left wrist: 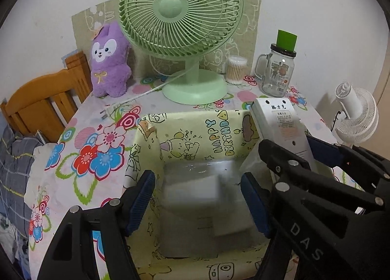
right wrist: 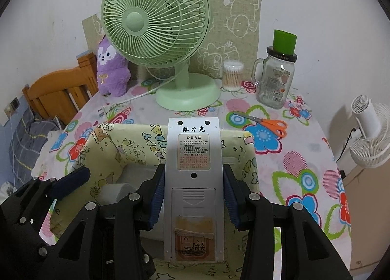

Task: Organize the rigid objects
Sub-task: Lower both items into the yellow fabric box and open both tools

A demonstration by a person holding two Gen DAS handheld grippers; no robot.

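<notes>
A yellow cartoon-print box (left wrist: pixel 219 131) (right wrist: pixel 126 134) stands open-topped on the flowered tablecloth. My left gripper (left wrist: pixel 197 199) hangs over it, jaws apart, pads touching nothing. Below them a blurred white block (left wrist: pixel 192 190) lies inside the box; the right wrist view shows it as a white shape (right wrist: pixel 117 192) beside the left gripper's blue pad. My right gripper (right wrist: pixel 193 182) (left wrist: pixel 295 151) is shut on a white remote control (right wrist: pixel 193 148) (left wrist: pixel 280 121), back side up, held tilted over the box's right part with both pads against its long edges.
Behind the box stand a green desk fan (left wrist: pixel 180 12), its loose cord and plug (left wrist: pixel 104 114), a purple plush (left wrist: pixel 109 60), a cotton swab tub (left wrist: pixel 236 69) and a glass mug jar (left wrist: pixel 277 70). Orange scissors (right wrist: pixel 265 123) lie right of the box. Wooden chair (left wrist: pixel 41 99) left, white fan (left wrist: pixel 355 114) right.
</notes>
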